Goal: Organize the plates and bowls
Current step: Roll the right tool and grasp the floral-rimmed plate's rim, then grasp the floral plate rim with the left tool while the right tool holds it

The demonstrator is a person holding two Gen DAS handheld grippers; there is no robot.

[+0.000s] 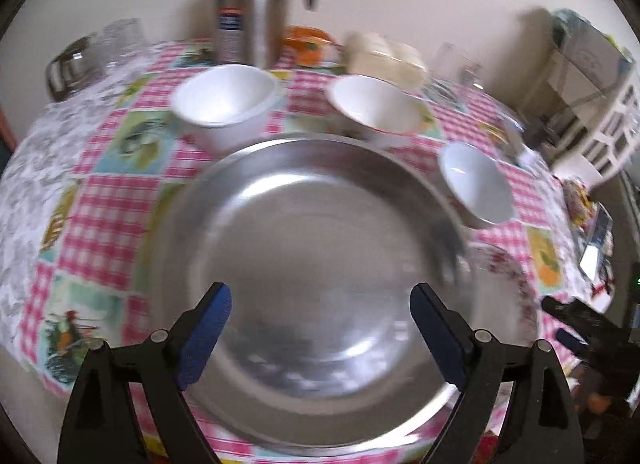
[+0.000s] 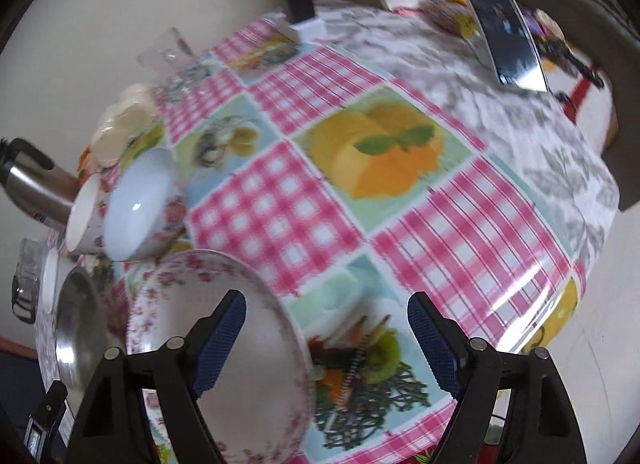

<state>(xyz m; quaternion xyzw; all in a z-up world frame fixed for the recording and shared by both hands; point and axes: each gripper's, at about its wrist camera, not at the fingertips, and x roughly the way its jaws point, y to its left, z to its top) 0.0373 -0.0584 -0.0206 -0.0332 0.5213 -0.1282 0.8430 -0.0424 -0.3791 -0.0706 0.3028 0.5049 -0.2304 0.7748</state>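
**Crowded surface, slick rims, both grippers empty**

Patchwork oilcloth in pink check covers the surface [image 1: 116,200], and it is packed: a steel plate [image 1: 312,248] lies flat in the middle, with three white bowls [image 1: 224,100] just beyond its far rim and a floral plate [image 2: 216,328] touching or very nearly touching its right edge.

The left gripper [image 1: 320,328] hovers over the steel plate, fingers [image 1: 208,332] spread wide with nothing between them. The right gripper [image 2: 326,340] hangs over the floral plate's near edge, likewise spread and empty.

Likely trouble, in my judgement: thin, glossy rims could slip from the pads or tip when lifted by one edge. A lifted plate may knock the bowls, the steel flask [image 1: 256,4] or the glasses [image 1: 120,40] at the back. Both views are blurred, so exact clearances cannot be read.
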